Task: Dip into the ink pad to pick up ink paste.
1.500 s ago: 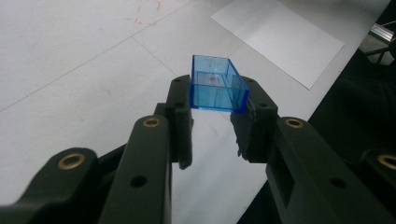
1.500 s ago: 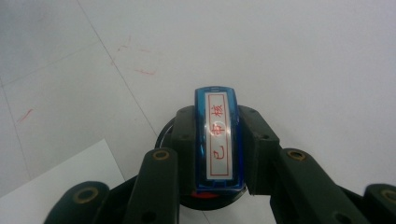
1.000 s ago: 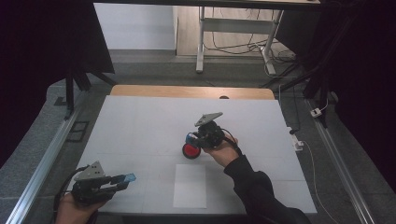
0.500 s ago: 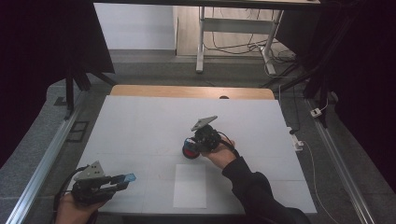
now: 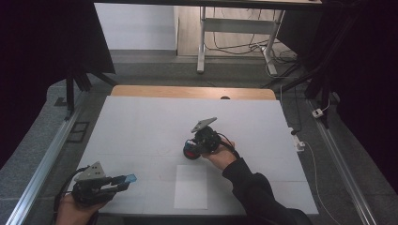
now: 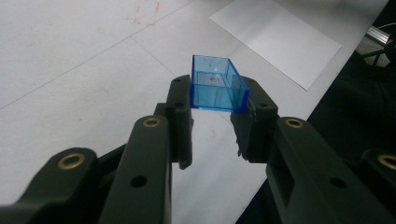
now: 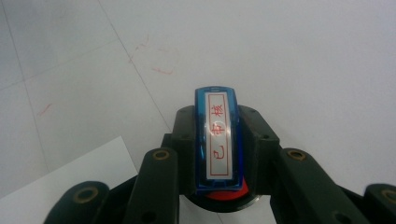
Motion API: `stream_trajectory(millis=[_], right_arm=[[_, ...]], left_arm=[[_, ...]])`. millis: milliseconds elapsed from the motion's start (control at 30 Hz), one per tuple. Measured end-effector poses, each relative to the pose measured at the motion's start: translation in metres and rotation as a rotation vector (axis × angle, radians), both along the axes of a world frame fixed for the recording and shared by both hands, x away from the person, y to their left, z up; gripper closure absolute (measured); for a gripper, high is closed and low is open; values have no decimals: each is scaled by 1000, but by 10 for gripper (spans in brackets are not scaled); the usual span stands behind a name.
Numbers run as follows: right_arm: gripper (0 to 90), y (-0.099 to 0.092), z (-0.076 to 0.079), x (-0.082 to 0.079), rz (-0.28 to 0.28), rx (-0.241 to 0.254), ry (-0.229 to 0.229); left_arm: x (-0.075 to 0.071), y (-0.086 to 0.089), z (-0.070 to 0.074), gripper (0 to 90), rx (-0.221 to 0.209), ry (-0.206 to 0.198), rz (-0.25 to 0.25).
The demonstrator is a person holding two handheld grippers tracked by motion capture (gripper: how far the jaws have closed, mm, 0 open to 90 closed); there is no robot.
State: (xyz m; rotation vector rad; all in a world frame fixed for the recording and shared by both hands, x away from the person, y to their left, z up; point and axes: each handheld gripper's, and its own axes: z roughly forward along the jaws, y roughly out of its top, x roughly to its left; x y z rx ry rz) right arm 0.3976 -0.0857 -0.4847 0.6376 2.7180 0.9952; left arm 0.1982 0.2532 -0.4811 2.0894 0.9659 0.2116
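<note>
Left gripper (image 5: 123, 180) sits at the near-left corner of the white table (image 5: 141, 122), held in the person's left hand (image 5: 75, 211), grey three-cornered plate on top, jaws pointing toward the table's middle. It's clamped on a small clear blue cap (image 5: 127, 178), an open-ended rectangular box; in the left gripper view the left gripper (image 6: 217, 109) has that blue cap (image 6: 217, 84) pinched across its side walls right at the fingertips, the open end facing away from the camera, clear of the table surface below. Just right of it, near the front edge, a blank white paper sheet (image 5: 191, 186) lies flat; it's also in the left gripper view (image 6: 280, 37) beyond the cap. Right of centre, the right gripper (image 5: 191, 151) is held in the right hand (image 5: 220, 157), dark sleeve coming in from the bottom, jaws aimed left and down, just past the sheet's far edge. It's closed on a blue stamp (image 5: 189, 149) with a red base; whether the stamp touches the table can't be told. In the right gripper view the right gripper (image 7: 217, 128) grips the stamp (image 7: 217, 140) by its long sides, label with red characters facing the camera, red base at the bottom. Faint red marks (image 7: 159, 60) on the table ahead of it.
</note>
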Motion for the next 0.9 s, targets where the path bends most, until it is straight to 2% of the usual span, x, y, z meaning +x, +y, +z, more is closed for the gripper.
stream_trajectory(millis=[300, 433, 600, 900], right_arm=[[708, 6, 0, -5, 11, -45, -45], [708, 6, 0, -5, 13, -47, -45], [708, 3, 0, -1, -4, -23, -5], [708, -5, -3, 8, -15, 50, 64]], left_arm=[[0, 0, 0, 691, -1, 4, 2], [0, 0, 0, 691, -1, 4, 2], [0, 0, 0, 692, -1, 4, 2], [1, 0, 0, 692, -3, 8, 2]])
